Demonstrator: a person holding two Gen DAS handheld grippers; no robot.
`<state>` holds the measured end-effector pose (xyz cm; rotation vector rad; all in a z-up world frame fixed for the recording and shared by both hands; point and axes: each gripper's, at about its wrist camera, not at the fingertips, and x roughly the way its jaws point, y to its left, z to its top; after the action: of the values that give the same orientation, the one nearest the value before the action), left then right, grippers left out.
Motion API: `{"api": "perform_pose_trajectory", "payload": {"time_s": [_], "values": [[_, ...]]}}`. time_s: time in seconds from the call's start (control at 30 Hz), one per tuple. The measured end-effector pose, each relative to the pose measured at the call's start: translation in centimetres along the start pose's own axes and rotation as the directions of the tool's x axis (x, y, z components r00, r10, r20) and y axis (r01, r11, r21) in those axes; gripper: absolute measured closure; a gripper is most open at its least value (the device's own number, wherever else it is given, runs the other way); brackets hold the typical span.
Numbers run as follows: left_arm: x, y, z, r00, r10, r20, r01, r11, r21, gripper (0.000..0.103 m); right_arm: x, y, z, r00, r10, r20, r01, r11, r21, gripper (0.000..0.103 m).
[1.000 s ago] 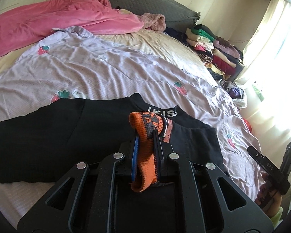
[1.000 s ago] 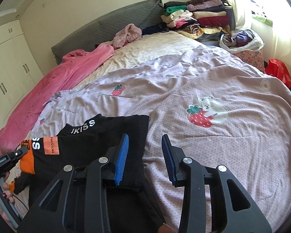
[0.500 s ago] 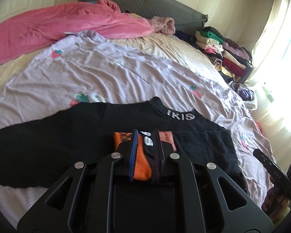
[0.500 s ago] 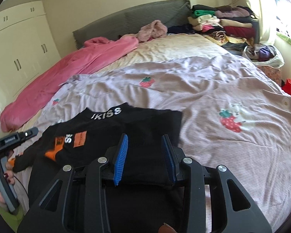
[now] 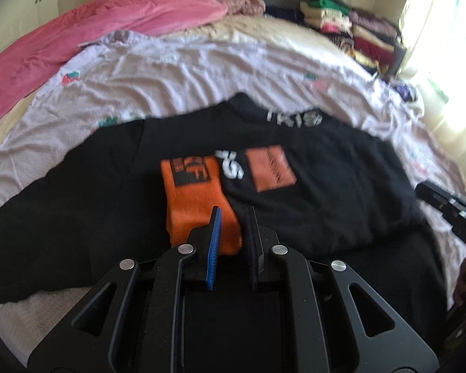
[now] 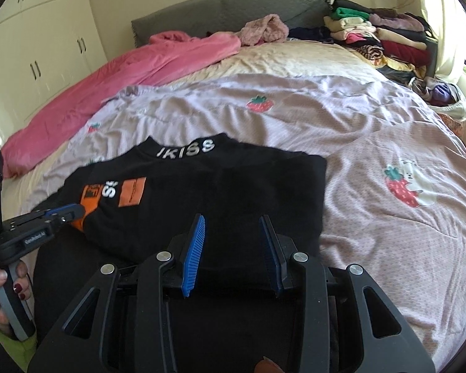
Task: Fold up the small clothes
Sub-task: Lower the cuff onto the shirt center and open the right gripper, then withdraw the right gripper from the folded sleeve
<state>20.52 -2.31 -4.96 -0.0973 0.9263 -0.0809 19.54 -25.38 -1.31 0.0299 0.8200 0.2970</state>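
A black sweater (image 5: 326, 186) with a white-lettered collar (image 6: 186, 149) lies flat on the lilac quilt (image 6: 357, 124). One sleeve is folded in over its chest, and the orange cuff (image 5: 195, 199) rests beside an orange patch. My left gripper (image 5: 233, 214) is low over the chest, shut on the near end of that cuff. In the right wrist view the left gripper (image 6: 68, 209) shows its blue tip on the orange cuff (image 6: 88, 199). My right gripper (image 6: 233, 220) hovers open above the black sweater (image 6: 233, 180), over its right half, with nothing between the pads. The right gripper (image 5: 444, 205) also appears blurred at the edge.
A pink blanket (image 6: 139, 71) runs along the bed's far left, under a grey headboard (image 6: 226, 9). Stacked folded clothes (image 6: 382, 37) and a bag of laundry (image 6: 444, 93) stand at the far right. A hand (image 6: 3, 295) holds the left gripper's handle. White wardrobes (image 6: 46, 46) stand on the left.
The left gripper sank with the orange cuff and laid the sleeve flat across the sweater's chest. The right gripper slid left from the bare quilt to over the sweater, with its jaws unchanged.
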Motion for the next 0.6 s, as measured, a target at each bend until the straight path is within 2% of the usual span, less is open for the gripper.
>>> {"api": "perform_pose_trajectory", "payload": {"time_s": [0.1,0.3,0.37,0.43,0.47,0.6], "values": [[1.5,0.7,-0.9,0.999,0.004,-0.050,-0.004,1.000,0.000,0.092,0.4,0.4,-0.3,1.000,-0.002,-0.018,0.002,1.000,-0.021,0.068],[1.3,1.3,-1.1,0.998,-0.028,-0.047,0.027,1.000,-0.010,0.091,0.6,-0.1,-0.3,1.000,-0.007,-0.027,0.007,1.000,-0.008,0.068],[1.3,1.3,-1.1,0.999,-0.030,-0.045,0.030,1.000,-0.011,0.091,1.4,-0.6,-0.6,0.996,-0.043,-0.077,0.044,0.999,0.010,0.068],[1.2,1.4,-1.1,0.998,-0.037,-0.046,0.037,0.999,-0.015,0.091,2.5,-1.6,-1.1,0.985,-0.080,-0.151,0.087,0.995,0.038,0.068],[1.3,1.5,-1.0,0.998,-0.042,-0.047,0.041,0.999,-0.019,0.091,3.4,-2.5,-1.5,0.973,-0.106,-0.204,0.121,0.991,0.062,0.068],[1.3,1.5,-1.0,0.998,-0.051,-0.046,0.050,0.999,-0.020,0.091,3.8,-3.1,-1.8,0.972,-0.082,-0.221,0.102,0.991,0.084,0.068]]}}
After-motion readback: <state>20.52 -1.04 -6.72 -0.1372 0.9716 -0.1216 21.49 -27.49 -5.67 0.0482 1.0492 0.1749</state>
